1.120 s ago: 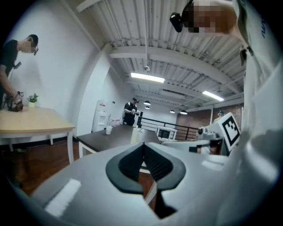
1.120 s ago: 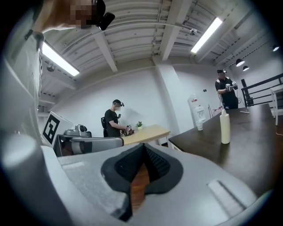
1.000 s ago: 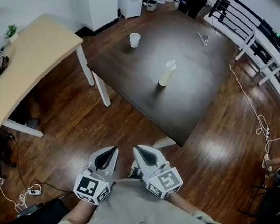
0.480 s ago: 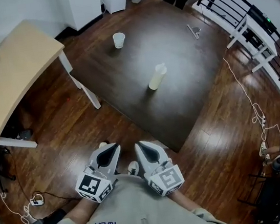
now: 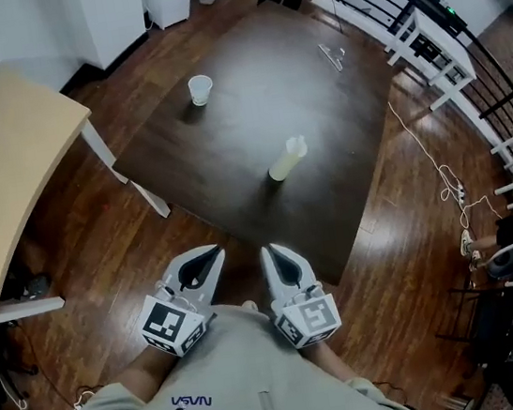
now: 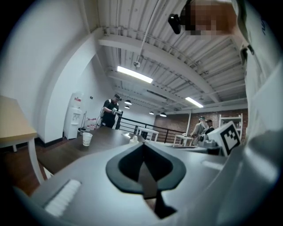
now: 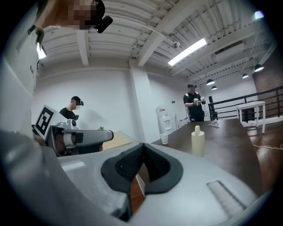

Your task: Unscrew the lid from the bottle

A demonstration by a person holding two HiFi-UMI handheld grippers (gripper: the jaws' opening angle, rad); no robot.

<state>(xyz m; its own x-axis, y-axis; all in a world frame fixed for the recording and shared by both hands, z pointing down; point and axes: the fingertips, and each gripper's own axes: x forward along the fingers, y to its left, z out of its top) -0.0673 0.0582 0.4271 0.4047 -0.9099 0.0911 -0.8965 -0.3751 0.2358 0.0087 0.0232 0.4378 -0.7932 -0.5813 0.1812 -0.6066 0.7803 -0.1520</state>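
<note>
A pale cream bottle [image 5: 286, 160] with a white lid stands upright near the middle of the dark table [image 5: 228, 137]. The right gripper view shows the same bottle [image 7: 197, 140] ahead on the tabletop; in the left gripper view only the bottle's top [image 6: 133, 139] peeks over the jaws. My left gripper [image 5: 209, 254] and right gripper [image 5: 269, 251] are held close to the person's chest, side by side, well short of the table's near corner. Both are shut, with nothing between their jaws.
A white paper cup [image 5: 200, 89] stands at the table's far left part, and a small metal object [image 5: 332, 54] lies at its far right. A light wooden table [image 5: 6, 178] is to the left. Black railing [image 5: 421, 25] and cables [image 5: 443, 183] run along the right.
The person has stepped closer: the dark table and bottle have slid leftward and nearer in the head view. Both grippers stay shut in front of the chest.
</note>
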